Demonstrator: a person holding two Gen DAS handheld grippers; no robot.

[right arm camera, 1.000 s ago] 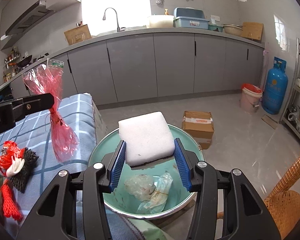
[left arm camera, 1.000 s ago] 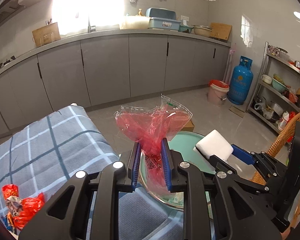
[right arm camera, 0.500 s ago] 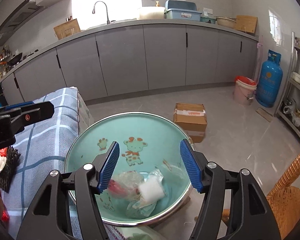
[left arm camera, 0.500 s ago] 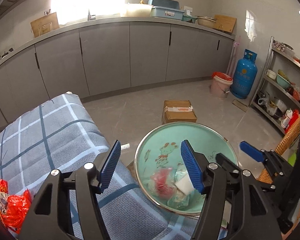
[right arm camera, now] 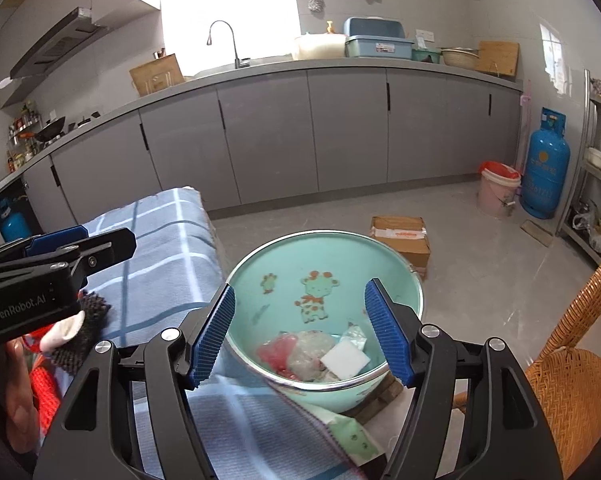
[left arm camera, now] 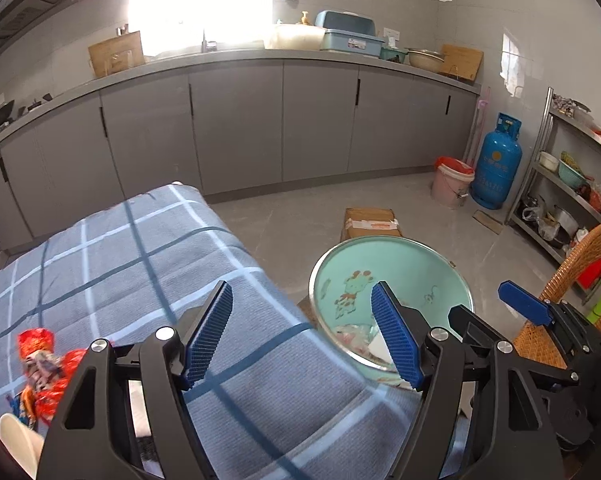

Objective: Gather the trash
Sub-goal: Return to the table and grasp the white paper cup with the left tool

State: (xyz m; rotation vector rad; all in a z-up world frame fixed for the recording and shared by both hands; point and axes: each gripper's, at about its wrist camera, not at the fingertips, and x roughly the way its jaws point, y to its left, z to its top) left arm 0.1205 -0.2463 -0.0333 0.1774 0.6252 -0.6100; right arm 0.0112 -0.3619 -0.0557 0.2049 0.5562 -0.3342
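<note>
Both the left gripper [left arm camera: 300,336] and the right gripper [right arm camera: 300,332] are seen wide apart with nothing between the pads, their jaws having just been opening. The remaining trash, a crumpled red wrapper [left arm camera: 40,368], lies at the lower left of the left-wrist frame on the checked blanket [left arm camera: 140,264], while the mint basin [right arm camera: 380,252] at centre already holds a white foam block [right arm camera: 346,358] and red film. The wrapper is judged light, soft and crinkly, best pinched at a bunched fold.
</note>
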